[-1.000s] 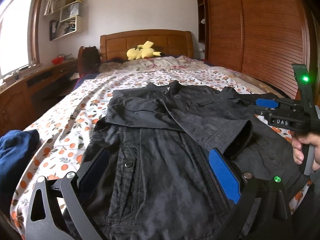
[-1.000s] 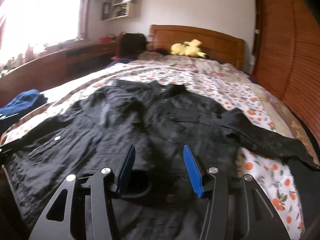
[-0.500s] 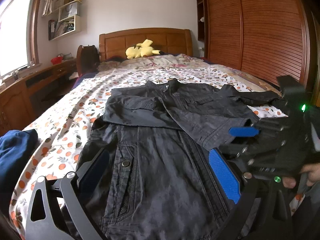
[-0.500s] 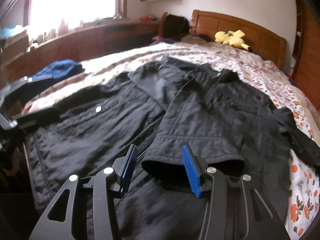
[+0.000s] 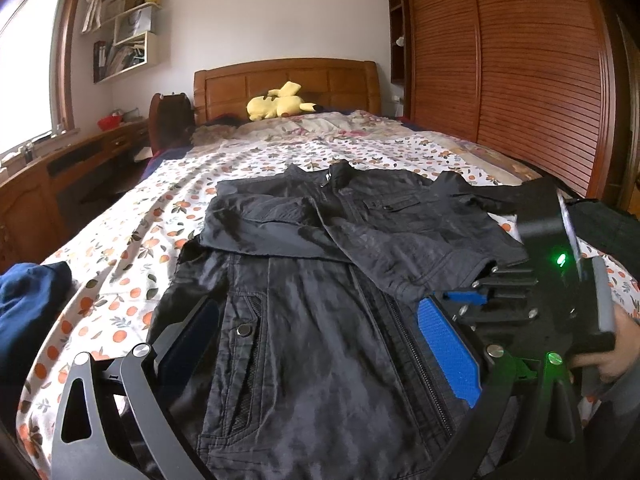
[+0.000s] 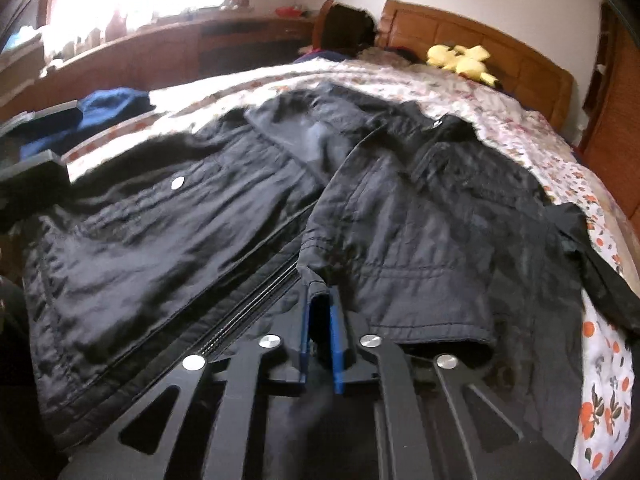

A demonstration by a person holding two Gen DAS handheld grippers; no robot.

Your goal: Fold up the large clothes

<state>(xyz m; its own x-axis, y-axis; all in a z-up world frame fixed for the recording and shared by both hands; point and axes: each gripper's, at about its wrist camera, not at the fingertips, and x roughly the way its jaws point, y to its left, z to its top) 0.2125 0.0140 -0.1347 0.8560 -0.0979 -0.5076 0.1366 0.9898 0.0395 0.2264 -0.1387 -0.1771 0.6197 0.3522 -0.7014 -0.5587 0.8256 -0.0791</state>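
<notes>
A large black jacket (image 5: 316, 320) lies front up on the flowered bed (image 5: 132, 252), one sleeve (image 5: 400, 248) folded across its chest. My left gripper (image 5: 320, 344) is open above the jacket's lower front, holding nothing. My right gripper (image 6: 322, 332) is shut on the cuff (image 6: 316, 284) of that folded sleeve; it also shows in the left wrist view (image 5: 472, 300) at the right, held by a hand. The other sleeve (image 6: 600, 264) trails off to the right side of the bed.
A blue garment (image 5: 28, 304) lies at the bed's left edge. A yellow plush toy (image 5: 278, 104) sits by the wooden headboard (image 5: 280, 80). A wooden wardrobe (image 5: 512, 72) stands on the right, a desk (image 5: 52, 176) under the window on the left.
My right gripper swung in toward the folded sleeve's cuff and closed on it. My left gripper stayed open over the jacket's lower front.
</notes>
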